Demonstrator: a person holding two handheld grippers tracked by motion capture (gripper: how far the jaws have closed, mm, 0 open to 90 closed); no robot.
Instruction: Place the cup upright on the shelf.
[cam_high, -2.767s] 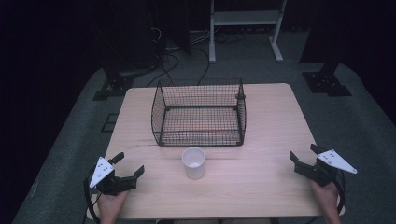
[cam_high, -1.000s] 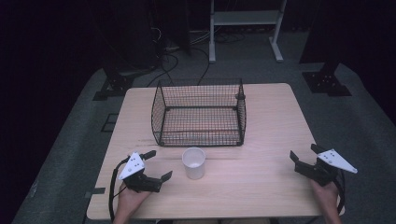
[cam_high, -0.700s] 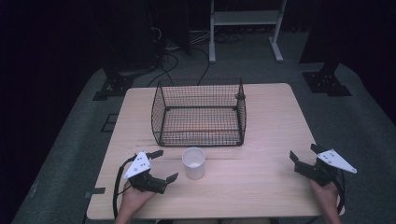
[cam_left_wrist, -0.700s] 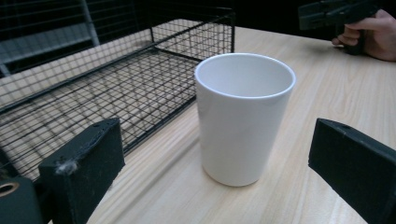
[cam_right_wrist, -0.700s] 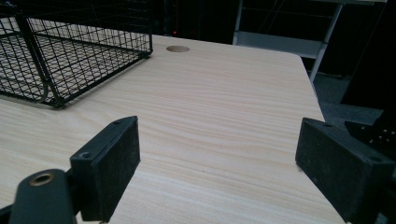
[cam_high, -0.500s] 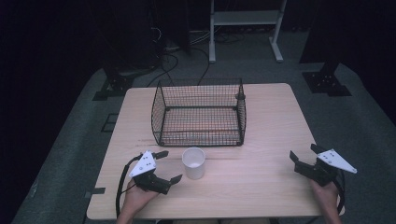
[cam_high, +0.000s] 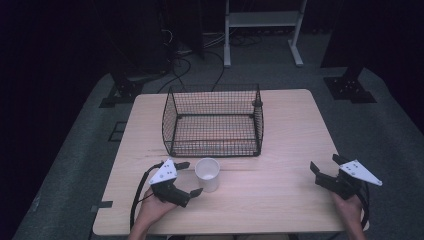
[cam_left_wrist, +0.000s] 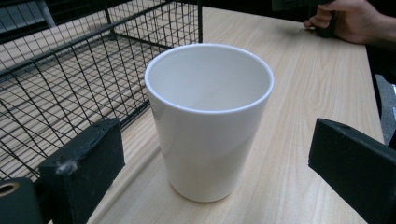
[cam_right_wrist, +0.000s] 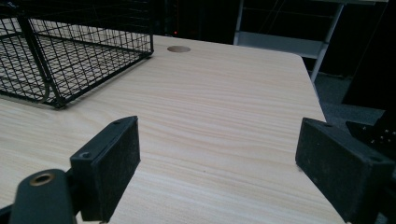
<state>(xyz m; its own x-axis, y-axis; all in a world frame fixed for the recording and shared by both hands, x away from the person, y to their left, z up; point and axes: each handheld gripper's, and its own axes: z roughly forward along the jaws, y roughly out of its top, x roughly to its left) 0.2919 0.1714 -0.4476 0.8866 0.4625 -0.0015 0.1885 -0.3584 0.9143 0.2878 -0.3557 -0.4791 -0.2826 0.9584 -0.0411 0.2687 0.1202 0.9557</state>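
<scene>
Barely started I'd say: the white cup (cam_high: 207, 173) sits upright on the counter (cam_high: 280, 145) just in front of the wire basket (cam_high: 213, 120), ungrabbed, left gripper (cam_high: 186, 179) fingers spread around it, right gripper (cam_high: 326, 170) idle, fingers apart.

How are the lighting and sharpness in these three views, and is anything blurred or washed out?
High view: the table is evenly lit, the surroundings fall to near black, the image is soft. Left gripper view: the white cup is sharp, with no blown-out glare; the wire basket is crisp. Right gripper view: the wood grain is clear, the near jaws slightly soft, the background dark.
</scene>
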